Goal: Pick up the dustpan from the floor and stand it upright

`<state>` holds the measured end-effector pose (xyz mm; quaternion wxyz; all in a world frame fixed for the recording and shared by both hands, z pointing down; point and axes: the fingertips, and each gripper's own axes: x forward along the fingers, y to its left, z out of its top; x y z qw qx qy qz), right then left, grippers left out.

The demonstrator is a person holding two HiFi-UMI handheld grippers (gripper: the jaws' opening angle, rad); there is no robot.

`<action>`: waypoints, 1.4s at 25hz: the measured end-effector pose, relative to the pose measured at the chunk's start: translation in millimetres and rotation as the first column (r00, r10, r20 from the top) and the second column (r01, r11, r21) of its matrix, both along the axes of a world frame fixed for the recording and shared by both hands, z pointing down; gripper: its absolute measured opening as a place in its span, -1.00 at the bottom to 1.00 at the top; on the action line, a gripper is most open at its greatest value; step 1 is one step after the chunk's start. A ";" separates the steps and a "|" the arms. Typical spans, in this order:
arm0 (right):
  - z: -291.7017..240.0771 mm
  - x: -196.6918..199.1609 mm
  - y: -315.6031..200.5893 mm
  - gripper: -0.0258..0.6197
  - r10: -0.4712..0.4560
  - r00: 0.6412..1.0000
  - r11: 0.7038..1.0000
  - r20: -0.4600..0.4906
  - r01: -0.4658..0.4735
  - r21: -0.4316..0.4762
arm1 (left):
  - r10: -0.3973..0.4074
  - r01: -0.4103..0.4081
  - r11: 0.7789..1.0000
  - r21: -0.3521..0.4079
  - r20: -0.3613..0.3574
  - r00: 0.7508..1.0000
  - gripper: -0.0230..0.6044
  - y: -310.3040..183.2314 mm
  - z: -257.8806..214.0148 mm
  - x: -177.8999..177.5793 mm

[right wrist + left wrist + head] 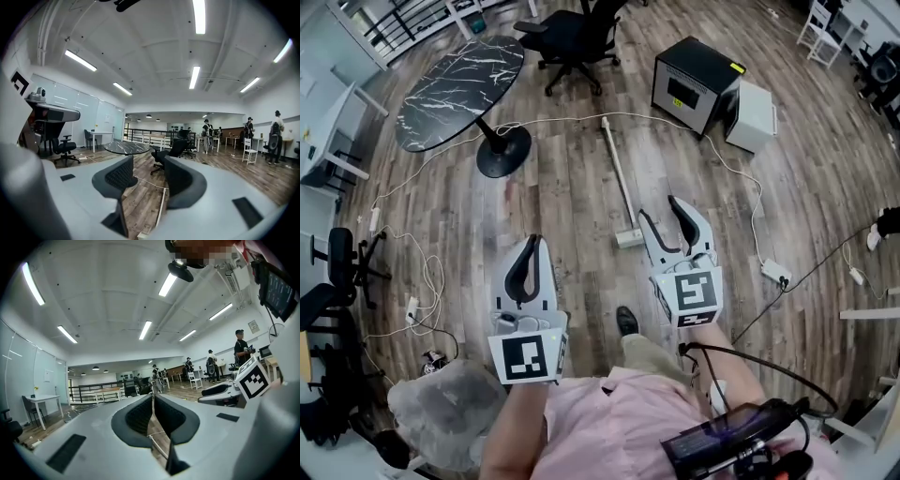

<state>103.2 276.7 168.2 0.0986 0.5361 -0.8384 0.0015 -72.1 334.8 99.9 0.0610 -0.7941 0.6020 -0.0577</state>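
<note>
The dustpan (620, 179) lies flat on the wooden floor, a long white handle with its small white head (629, 237) at the near end. My right gripper (659, 212) hangs open just right of that head and holds nothing. In the right gripper view the handle (162, 205) runs along the floor between the open jaws of my right gripper (147, 163). My left gripper (532, 243) is further left, above bare floor, shut with nothing in it. In the left gripper view the two fingertips of my left gripper (153, 397) meet.
A black marble oval table (459, 87) and a black office chair (577, 37) stand at the back. A black box (694, 82) and a white box (752, 114) sit at the back right. White cables (741, 183) and a power strip (775, 273) lie on the floor. The person's shoe (627, 322) is below the grippers.
</note>
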 end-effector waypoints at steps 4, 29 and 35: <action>-1.5 -10.9 -36.5 -0.30 -0.026 1.000 1.000 -0.014 0.026 -0.003 | -0.013 0.013 1.000 0.021 -0.007 1.000 -0.85 -36.9 -7.7 -1.0; 51.5 -134.1 -271.3 -0.35 -0.032 0.996 0.996 -0.079 0.025 -0.091 | -0.006 0.000 0.998 -0.055 -0.101 0.995 -0.85 -286.7 44.5 -122.6; 43.4 -176.1 -365.6 -0.36 0.017 0.995 0.997 -0.100 -0.024 -0.069 | 0.042 -0.049 0.997 -0.058 -0.111 0.993 -0.85 -382.9 45.6 -166.2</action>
